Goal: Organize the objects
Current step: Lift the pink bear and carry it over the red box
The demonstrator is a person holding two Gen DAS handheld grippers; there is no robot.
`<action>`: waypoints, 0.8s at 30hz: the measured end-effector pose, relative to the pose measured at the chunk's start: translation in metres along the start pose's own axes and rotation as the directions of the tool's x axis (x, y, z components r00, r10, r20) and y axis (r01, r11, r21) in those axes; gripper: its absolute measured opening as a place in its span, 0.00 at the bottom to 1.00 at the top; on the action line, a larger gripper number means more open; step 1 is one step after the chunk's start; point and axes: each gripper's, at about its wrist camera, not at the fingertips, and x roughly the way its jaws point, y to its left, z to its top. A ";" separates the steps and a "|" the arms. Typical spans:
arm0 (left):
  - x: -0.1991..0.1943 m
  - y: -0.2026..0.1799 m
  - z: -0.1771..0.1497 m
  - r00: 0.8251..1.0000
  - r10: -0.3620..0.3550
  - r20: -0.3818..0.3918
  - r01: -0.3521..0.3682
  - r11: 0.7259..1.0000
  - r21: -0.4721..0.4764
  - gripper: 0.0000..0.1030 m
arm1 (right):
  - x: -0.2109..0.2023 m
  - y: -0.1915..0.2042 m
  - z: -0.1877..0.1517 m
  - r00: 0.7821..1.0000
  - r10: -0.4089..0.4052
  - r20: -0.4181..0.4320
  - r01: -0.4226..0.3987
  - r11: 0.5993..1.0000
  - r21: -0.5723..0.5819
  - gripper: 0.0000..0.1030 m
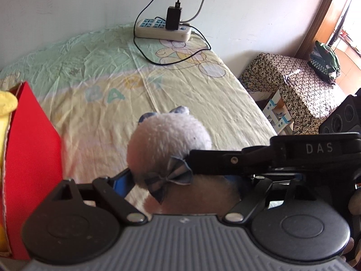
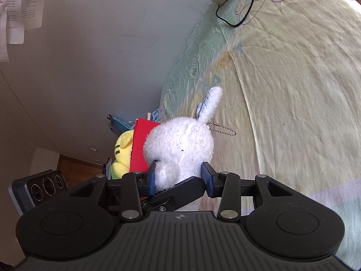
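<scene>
A white plush rabbit [image 1: 167,140] with a blue bow and a ball chain is held above the bed sheet [image 1: 94,103]. Both grippers grip it. My left gripper [image 1: 180,180] is shut on its body, below the bow. My right gripper [image 2: 180,178] is shut on the same rabbit [image 2: 180,144], its blue pads pressing the lower part from both sides. The other gripper's black finger crosses in front in each view. A red box [image 1: 33,158] stands at the left of the left wrist view with a yellow plush toy [image 2: 123,153] in it.
A white power strip [image 1: 162,28] with a black charger and cable lies at the far end of the bed by the wall. A patterned covered stand [image 1: 293,83] with a green item stands to the right of the bed.
</scene>
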 end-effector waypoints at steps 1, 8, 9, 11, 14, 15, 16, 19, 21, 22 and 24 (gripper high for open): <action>-0.005 -0.002 0.000 1.000 0.007 0.014 -0.007 1.000 0.008 0.83 | -0.001 0.003 0.000 1.000 0.009 0.000 -0.009 1.000 -0.010 0.42; -0.042 -0.015 0.000 0.991 0.063 0.118 -0.069 0.996 0.050 0.82 | -0.003 0.033 -0.004 0.997 0.071 -0.005 -0.071 0.992 -0.104 0.45; -0.048 -0.015 0.000 0.989 0.067 0.132 -0.074 0.996 0.051 0.82 | -0.002 0.039 -0.004 0.997 0.077 -0.008 -0.077 0.990 -0.122 0.45; -0.060 -0.015 0.000 0.983 0.078 0.165 -0.088 0.995 0.055 0.83 | 0.002 0.052 -0.007 0.996 0.084 -0.013 -0.085 0.982 -0.167 0.46; -0.079 -0.011 -0.002 0.969 0.101 0.224 -0.116 0.992 0.056 0.83 | 0.005 0.070 -0.009 0.994 0.106 -0.001 -0.104 0.973 -0.208 0.46; -0.085 -0.008 -0.002 0.965 0.103 0.241 -0.118 0.992 0.050 0.83 | 0.007 0.076 -0.010 0.994 0.110 0.000 -0.108 0.969 -0.223 0.46; -0.090 -0.005 -0.002 0.961 0.105 0.255 -0.120 0.992 0.044 0.83 | 0.009 0.083 -0.011 0.993 0.116 -0.003 -0.113 0.965 -0.236 0.46; -0.109 0.005 -0.005 0.946 0.121 0.300 -0.137 0.990 0.035 0.83 | 0.020 0.102 -0.015 0.990 0.140 -0.013 -0.139 0.953 -0.268 0.46; -0.122 0.013 -0.007 0.935 0.130 0.329 -0.150 0.988 0.035 0.83 | 0.030 0.114 -0.019 0.987 0.157 -0.017 -0.155 0.945 -0.288 0.45; -0.131 0.018 -0.010 0.929 0.135 0.345 -0.157 0.987 0.035 0.83 | 0.036 0.120 -0.022 0.986 0.163 -0.017 -0.161 0.941 -0.298 0.45; -0.144 0.030 -0.013 0.918 0.143 0.369 -0.167 0.985 0.033 0.83 | 0.049 0.133 -0.028 0.984 0.175 -0.016 -0.171 0.932 -0.320 0.45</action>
